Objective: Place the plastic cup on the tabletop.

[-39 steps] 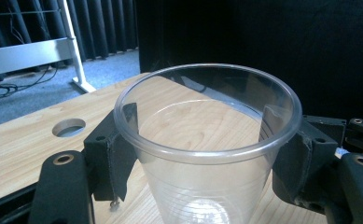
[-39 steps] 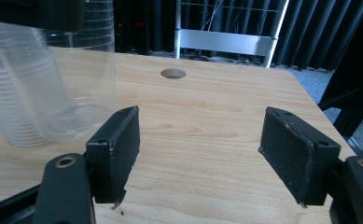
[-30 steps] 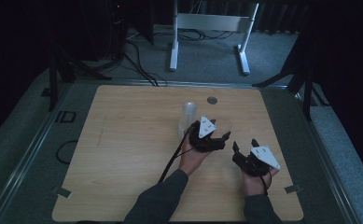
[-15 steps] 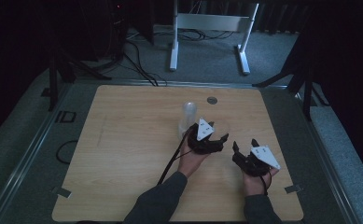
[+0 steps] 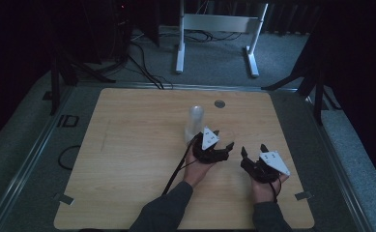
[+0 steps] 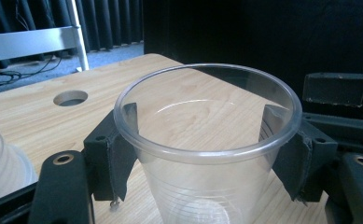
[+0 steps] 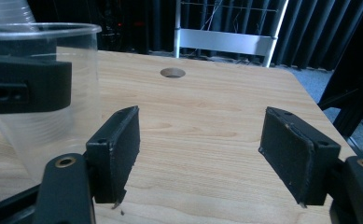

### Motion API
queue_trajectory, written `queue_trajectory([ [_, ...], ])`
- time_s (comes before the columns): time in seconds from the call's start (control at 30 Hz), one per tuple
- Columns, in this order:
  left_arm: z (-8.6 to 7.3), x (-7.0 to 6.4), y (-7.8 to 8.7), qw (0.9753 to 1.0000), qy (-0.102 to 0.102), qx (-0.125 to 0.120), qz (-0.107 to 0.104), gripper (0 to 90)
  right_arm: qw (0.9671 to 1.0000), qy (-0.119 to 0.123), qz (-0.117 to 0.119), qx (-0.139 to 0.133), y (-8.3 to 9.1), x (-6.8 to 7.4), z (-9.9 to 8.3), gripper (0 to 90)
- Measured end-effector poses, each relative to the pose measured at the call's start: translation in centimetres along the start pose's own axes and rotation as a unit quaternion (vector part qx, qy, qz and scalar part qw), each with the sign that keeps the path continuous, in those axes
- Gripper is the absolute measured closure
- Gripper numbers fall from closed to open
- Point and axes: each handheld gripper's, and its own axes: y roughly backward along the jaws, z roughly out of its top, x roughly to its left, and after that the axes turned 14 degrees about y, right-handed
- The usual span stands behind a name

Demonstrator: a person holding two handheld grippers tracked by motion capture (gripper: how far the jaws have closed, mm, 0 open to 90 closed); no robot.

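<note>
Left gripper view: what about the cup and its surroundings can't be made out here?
- Clear cup base: cut off by the bottom edge.
- Pale object at left: cropped by the frame edge.
- High view: the cup held in the left tongs is too dim to pick out.
- Right tongs: open, holding nothing.

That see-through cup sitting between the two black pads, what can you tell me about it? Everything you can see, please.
The clear plastic cup is thin-walled and empty, with a rolled rim and faint ridges lower down; the wooden table shows through it. It stands upright, mouth up. The left gripper has one padded jaw on each side of it, just under the rim, apparently pressing the wall. In the right gripper view it appears at the left, held by that same gripper. A stack of similar cups stands just beyond.
</note>
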Motion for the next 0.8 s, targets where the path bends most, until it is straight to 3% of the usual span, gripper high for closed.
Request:
queue_trajectory([
  [0.8, -1.7, 0.3, -0.2, 0.9999, 0.005, 0.009, 0.001, 29.2, 1.0, -0.001, -0.001, 0.002, 0.0, 0.0, -0.1, 28.4],
])
